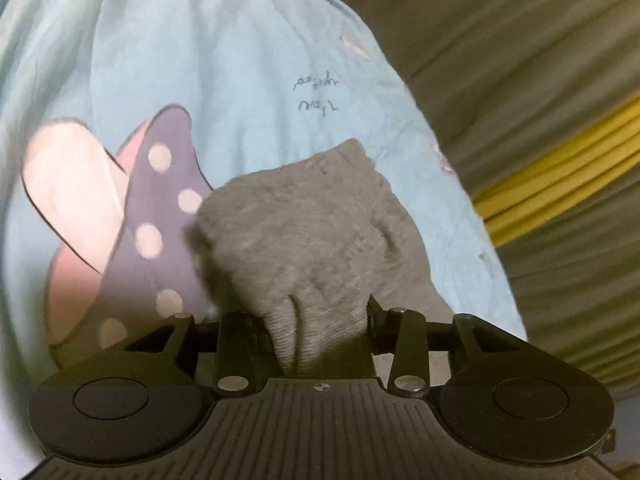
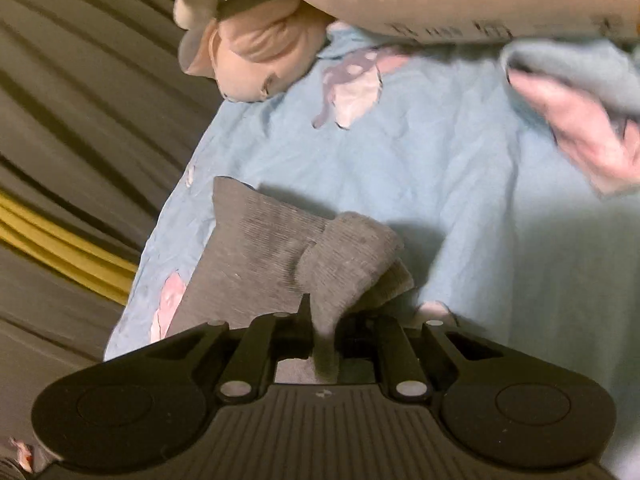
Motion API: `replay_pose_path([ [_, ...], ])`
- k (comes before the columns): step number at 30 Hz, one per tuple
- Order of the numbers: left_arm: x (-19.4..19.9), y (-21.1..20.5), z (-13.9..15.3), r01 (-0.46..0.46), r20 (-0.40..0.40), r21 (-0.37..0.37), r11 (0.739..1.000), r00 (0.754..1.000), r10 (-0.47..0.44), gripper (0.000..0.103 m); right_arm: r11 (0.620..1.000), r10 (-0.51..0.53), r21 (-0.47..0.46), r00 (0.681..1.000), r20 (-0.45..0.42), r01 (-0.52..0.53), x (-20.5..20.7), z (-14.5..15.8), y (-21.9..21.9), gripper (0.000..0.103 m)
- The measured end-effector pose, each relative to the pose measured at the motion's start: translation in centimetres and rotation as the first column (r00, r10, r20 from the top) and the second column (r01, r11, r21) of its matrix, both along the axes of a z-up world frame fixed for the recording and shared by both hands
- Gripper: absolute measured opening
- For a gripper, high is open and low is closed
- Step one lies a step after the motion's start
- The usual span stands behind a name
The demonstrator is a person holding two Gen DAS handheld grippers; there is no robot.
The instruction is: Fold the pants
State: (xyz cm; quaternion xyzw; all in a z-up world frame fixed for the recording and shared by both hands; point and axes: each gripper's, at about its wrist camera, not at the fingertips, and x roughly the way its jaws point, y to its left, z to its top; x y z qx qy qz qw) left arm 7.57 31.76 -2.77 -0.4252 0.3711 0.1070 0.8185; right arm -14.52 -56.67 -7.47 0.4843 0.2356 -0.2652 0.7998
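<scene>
pants [image 1: 304,236] of grey knit lay bunched on the blue sheet [image 1: 224,60]; my left gripper [image 1: 316,320] pinched one edge. my right gripper [image 2: 326,328] clamped another fold.

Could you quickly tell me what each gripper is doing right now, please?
Left gripper: closed on the gray pants.
Right gripper: closed on the gray pants.

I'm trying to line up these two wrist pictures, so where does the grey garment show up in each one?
Left wrist: grey garment at lower centre, running into the left gripper.
Right wrist: it lies at lower centre-left, pinched in the right gripper.
Shared landmark: the light blue printed sheet beneath it.
</scene>
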Motion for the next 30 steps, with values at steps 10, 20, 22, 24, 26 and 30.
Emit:
replay_pose_path([
  [10, -2.8, -5.5, 7.3, 0.023, 0.023, 0.402, 0.915, 0.999, -0.035, 0.095, 0.946, -0.143, -0.296, 0.990, -0.013, 0.133, -0.6, 5.7, 1.9, 0.040],
  [20, 3.8, -21.0, 1.3, 0.346, -0.067, 0.138, 0.928, 0.938, -0.340, 0.095, 0.923, 0.333, -0.166, 0.937, -0.102, -0.346, 12.2, 0.2, 2.7, 0.000],
  [22, 3.8, -23.3, -0.5, 0.332, -0.096, 0.181, 0.926, 0.943, -0.320, 0.096, 0.939, 0.262, -0.207, 0.962, -0.083, -0.274, 11.0, -0.3, 0.5, 0.000],
  [24, 3.3, -25.8, -0.9, 0.359, -0.100, 0.364, 0.859, 0.932, -0.347, 0.097, 0.963, 0.142, -0.223, 0.988, -0.060, -0.152, 9.4, 0.2, -1.6, 0.000],
  [26, 3.8, -28.1, -1.0, 0.446, -0.173, 0.506, 0.738, 0.891, -0.420, 0.098, 0.960, 0.016, -0.275, 0.994, -0.108, -0.046, 8.7, 1.3, -2.6, 0.000],
  [30, 4.1, -29.8, -1.7, 0.483, -0.225, 0.607, 0.632, 0.866, -0.446, 0.102, 0.956, 0.133, -0.261, 0.991, -0.008, -0.131, 8.4, 3.0, -1.6, 0.005],
])
